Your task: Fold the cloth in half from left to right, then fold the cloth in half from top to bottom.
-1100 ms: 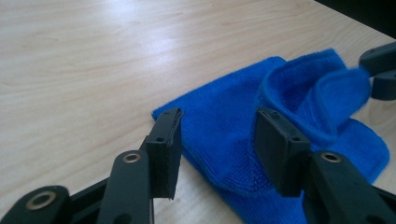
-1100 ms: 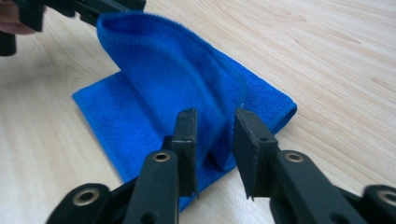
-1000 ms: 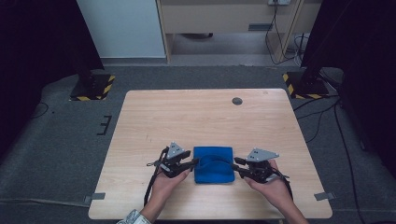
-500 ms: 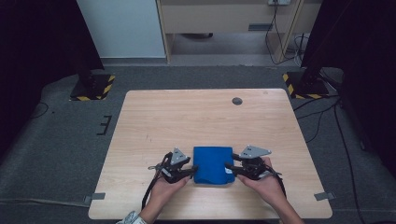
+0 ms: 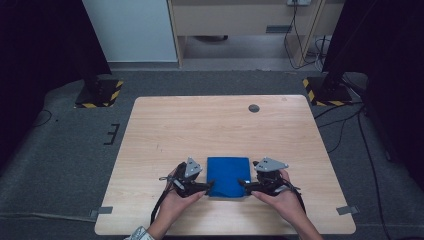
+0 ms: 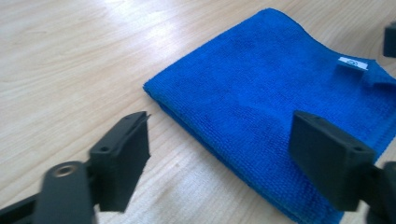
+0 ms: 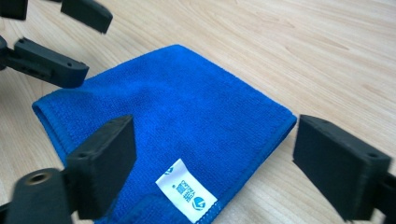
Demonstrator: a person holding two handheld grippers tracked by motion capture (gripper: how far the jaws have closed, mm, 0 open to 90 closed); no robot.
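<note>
Folded blue cloth (image 5: 228, 176) low centre on my bench (image 5: 220, 125), left gripper (image 5: 206, 188) and right gripper (image 5: 244, 184) fingers just opened, apart, clamping nothing, cloth's near corner cut off between them, label (image 7: 186, 196) print unreadable.

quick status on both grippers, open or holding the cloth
Left gripper: open, jaws just opened, blue cloth released.
Right gripper: open, jaws just opened, holding nothing.

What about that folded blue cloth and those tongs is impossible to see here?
- Blue cloth: how many layers it is folded into; the high view is too small, and both gripper views cut its edges off.
- White label: its print is too small in the right gripper view.
- Dark round spot on the table: too small to identify.
</note>
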